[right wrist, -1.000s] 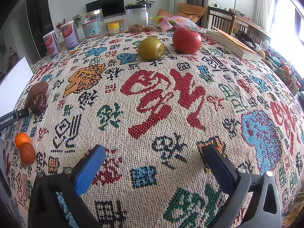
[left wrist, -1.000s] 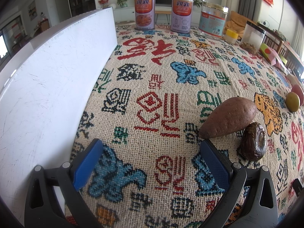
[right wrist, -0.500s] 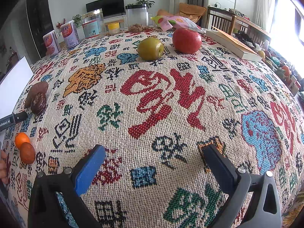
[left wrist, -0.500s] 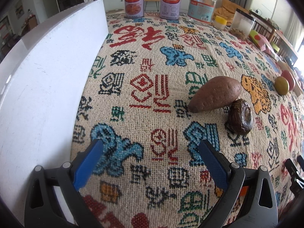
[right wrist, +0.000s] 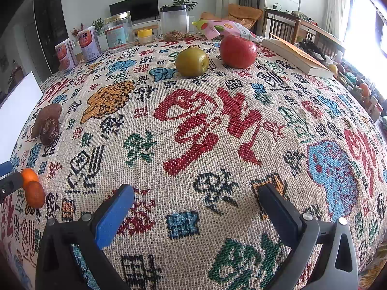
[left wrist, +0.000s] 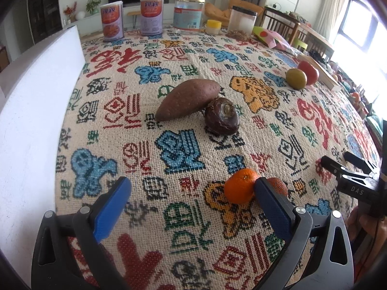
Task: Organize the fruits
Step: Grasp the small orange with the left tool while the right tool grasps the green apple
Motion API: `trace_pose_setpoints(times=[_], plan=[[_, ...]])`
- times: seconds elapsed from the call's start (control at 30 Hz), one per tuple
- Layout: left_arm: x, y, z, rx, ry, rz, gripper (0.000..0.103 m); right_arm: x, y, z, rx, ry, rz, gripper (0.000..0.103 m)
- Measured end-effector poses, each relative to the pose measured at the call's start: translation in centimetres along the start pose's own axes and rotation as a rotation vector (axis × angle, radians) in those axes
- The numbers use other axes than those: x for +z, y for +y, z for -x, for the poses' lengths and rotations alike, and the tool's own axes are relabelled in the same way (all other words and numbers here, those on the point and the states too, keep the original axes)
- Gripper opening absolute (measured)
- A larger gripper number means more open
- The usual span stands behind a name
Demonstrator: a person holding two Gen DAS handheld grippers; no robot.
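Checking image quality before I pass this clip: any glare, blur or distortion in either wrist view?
Left wrist view: strong fisheye bulge, dark corners, window blown out at right, tangerine sharp. Right wrist view: same bulge, window overexposed, red apple and green apple crisp with soft shadows; no motion blur in either.

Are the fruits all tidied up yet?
Not yet. Nothing looks sorted. The left gripper is open beside the orange, holding nothing. The right gripper is open and empty too. The green apple and red apple wait across the tablecloth.
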State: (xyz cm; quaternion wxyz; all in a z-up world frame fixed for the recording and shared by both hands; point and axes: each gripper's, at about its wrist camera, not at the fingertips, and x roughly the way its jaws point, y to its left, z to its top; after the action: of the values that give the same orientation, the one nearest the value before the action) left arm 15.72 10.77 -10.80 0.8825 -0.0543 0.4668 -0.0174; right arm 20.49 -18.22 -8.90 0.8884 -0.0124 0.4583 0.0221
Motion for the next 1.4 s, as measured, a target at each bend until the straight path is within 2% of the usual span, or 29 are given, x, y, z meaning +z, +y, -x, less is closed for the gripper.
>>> trace_pose_setpoints(times=[0.1, 0.13, 0.23, 0.3, 0.43, 0.57, 0.6, 0.67, 0.7, 0.73, 0.87, 0.9, 0.93, 1.03, 1.13, 1.2, 1.3, 1.4], plan=[[0.0, 2.0, 1.4, 0.091, -0.022, 0.066, 0.1, 0.0, 0.0, 0.0, 0.0, 0.0, 0.0, 0.103], [0.0, 2.5, 1.9, 0.095, -0.033, 0.085, 0.1, 0.0, 0.0, 0.0, -0.001, 0.0, 0.0, 0.103], [-0.2, 3.4, 2.7, -0.004, -0.028, 0.121, 0.1, 0.0, 0.0, 0.0, 0.0, 0.0, 0.0, 0.103], [-0.6, 2.7, 2.3, -0.066, -0.002, 0.091, 0.1, 0.0, 0.0, 0.0, 0.0, 0.0, 0.0, 0.103], [-1.3, 0.0, 1.3, -0.045, -0.013, -0.027, 0.1, 0.0, 0.0, 0.0, 0.0, 0.0, 0.0, 0.103], [-0.7, -1.0, 0.1, -0.049, -0.026, -0.03, 0.099, 0.0, 0.0, 0.0, 0.0, 0.0, 0.0, 0.103], [-0.4, -1.3, -0.1, -0.051, -0.032, -0.032, 0.097, 0.0, 0.0, 0.0, 0.0, 0.0, 0.0, 0.103], [-0.1, -1.7, -0.8, -0.056, -0.027, -0.052, 0.075, 0.0, 0.0, 0.0, 0.0, 0.0, 0.0, 0.103], [0.0, -1.9, -1.4, -0.056, -0.005, -0.06, 0.056, 0.0, 0.0, 0.0, 0.0, 0.0, 0.0, 0.103], [0.0, -2.0, -1.7, -0.051, -0.005, -0.065, 0.051, 0.0, 0.0, 0.0, 0.0, 0.0, 0.0, 0.103], [0.3, -2.4, -1.9, -0.072, -0.035, -0.068, 0.051, 0.0, 0.0, 0.0, 0.0, 0.0, 0.0, 0.103], [0.3, -2.5, -2.0, -0.084, -0.039, -0.068, 0.047, 0.0, 0.0, 0.0, 0.001, 0.0, -0.001, 0.103], [0.3, -2.6, -2.0, -0.079, -0.043, -0.07, 0.031, 0.0, 0.0, 0.0, 0.004, -0.001, -0.002, 0.103], [0.0, -2.4, -1.8, -0.083, -0.061, -0.054, 0.03, 0.0, -0.5, 0.4, 0.043, -0.02, -0.026, 0.103], [-0.3, -1.3, -1.0, -0.091, -0.074, -0.012, 0.029, 0.2, -2.8, 1.3, 0.184, -0.064, -0.144, 0.103], [-0.4, -0.4, -0.3, -0.102, -0.083, 0.016, 0.029, 1.1, -4.9, 1.6, 0.225, -0.084, -0.227, 0.102], [-0.7, 0.4, 0.6, -0.117, -0.086, 0.044, 0.029, 4.7, -7.5, 1.3, 0.205, -0.088, -0.265, 0.098], [-0.9, 0.6, 1.5, -0.124, -0.091, 0.062, 0.029, 9.5, -8.0, -0.3, 0.234, -0.045, -0.248, 0.086]])
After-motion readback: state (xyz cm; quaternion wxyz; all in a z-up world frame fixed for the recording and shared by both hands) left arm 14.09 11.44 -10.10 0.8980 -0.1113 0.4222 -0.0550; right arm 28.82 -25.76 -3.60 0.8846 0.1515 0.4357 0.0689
